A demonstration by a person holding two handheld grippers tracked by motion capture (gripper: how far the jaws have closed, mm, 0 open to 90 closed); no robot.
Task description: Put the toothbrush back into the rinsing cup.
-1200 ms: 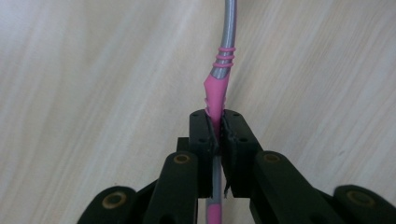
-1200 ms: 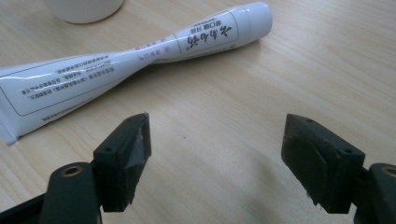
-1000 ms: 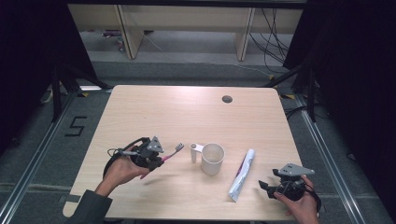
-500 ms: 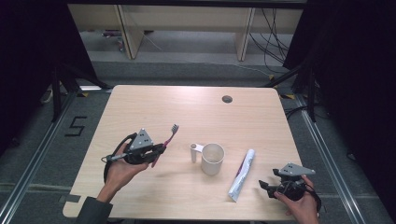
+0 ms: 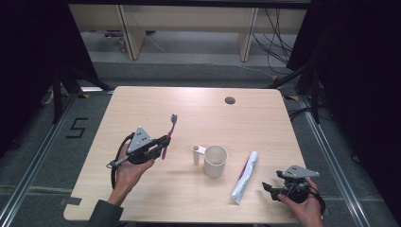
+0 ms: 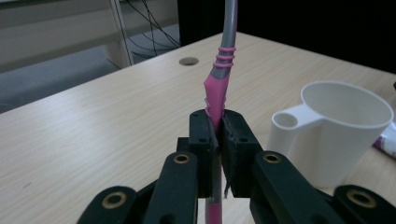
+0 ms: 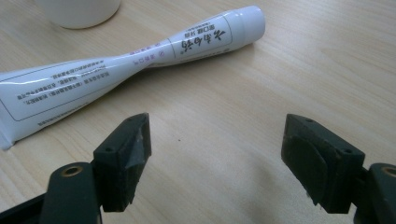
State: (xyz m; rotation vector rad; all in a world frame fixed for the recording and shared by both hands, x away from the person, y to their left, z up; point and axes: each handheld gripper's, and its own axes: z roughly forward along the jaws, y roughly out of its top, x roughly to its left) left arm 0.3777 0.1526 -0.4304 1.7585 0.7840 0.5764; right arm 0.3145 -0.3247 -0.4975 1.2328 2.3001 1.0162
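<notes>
My left gripper (image 5: 163,143) is shut on a pink and grey toothbrush (image 5: 168,132), held above the table with the brush head pointing to the far side. In the left gripper view the pink handle (image 6: 217,93) rises from between the closed jaws of my left gripper (image 6: 219,140). A white cup (image 5: 215,161) with a side handle stands at the table's middle; it also sits to the right (image 6: 341,121). A white toothpaste tube (image 5: 245,177) lies right of the cup. My right gripper (image 5: 269,187) rests open near the front right edge, with the tube (image 7: 121,65) just beyond its jaws (image 7: 217,158).
The light wooden table (image 5: 142,104) has a round cable hole (image 5: 230,100) near its far edge. Dark floor and shelving legs lie beyond the table.
My left hand has lifted the toothbrush and swung it from lying rightward toward the cup to pointing at the far side. The right gripper has stayed where it was.
</notes>
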